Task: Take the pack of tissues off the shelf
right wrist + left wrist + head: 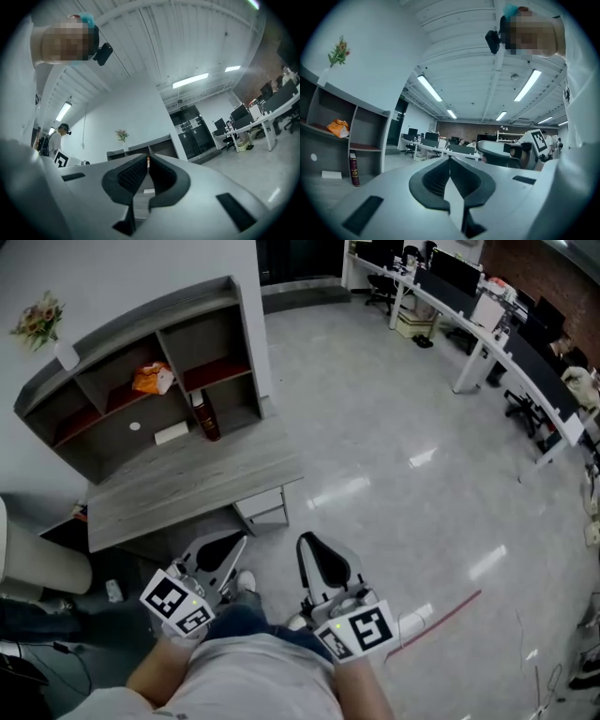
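An orange crinkled pack of tissues (pixel 153 379) lies on the middle board of the grey shelf (pixel 122 334), which stands on a grey desk (pixel 187 488). The left gripper view has the pack (pixel 338 128) far off at the left. Both grippers are held low, close to the person's body and well short of the desk. My left gripper (pixel 230 545) is shut with nothing in it, its jaws meeting at the tips (pixel 450 159). Beside it, my right gripper (pixel 307 542) also looks shut and empty (pixel 148 158).
A flat white box (pixel 171 434) and a dark red bottle (pixel 208 418) stand in the shelf's lower bays. A vase of flowers (pixel 39 320) tops the shelf. A drawer unit (pixel 262 507) sits under the desk. Office desks and chairs (pixel 497 343) line the far right.
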### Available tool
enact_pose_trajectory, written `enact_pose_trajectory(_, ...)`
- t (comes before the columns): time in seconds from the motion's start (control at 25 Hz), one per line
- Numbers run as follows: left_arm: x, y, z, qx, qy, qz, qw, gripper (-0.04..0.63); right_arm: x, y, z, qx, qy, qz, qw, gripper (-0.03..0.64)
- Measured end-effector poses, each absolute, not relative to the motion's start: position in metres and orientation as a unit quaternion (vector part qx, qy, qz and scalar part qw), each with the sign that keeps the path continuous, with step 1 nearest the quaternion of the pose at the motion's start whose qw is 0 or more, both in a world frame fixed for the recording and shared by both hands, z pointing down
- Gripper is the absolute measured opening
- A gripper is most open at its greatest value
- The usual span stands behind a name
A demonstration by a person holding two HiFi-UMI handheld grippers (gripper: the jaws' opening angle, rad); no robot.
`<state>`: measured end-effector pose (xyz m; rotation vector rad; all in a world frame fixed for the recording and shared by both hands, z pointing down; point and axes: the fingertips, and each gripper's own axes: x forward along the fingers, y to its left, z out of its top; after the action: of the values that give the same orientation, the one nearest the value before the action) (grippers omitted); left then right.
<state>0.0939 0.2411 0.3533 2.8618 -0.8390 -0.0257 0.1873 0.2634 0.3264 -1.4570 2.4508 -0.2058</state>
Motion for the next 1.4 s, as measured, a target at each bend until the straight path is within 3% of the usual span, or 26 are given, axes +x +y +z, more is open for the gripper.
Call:
enact_pose_trajectory(0.6, 0.074, 0.089, 0.382, 0.963, -0.249, -0.005, 0.102, 0.017, 0.159, 0.112, 0.358, -0.522, 0.84, -0.107, 0.106, 0.025)
enact_pose_trajectory(0.88, 0.018, -0.024, 0.389, 0.954, -0.279, -0.004, 0.107, 0.017, 0.112, 0.004, 0.367, -0.512, 0.845, -0.12, 0.095, 0.025)
enact_pose_trajectory(1.4, -0.117, -0.178, 0.402, 0.887, -0.457, 0.043, 0.048, 0.02, 0.034, -0.122, 0.376, -0.497, 0.853, -0.133, 0.087, 0.025)
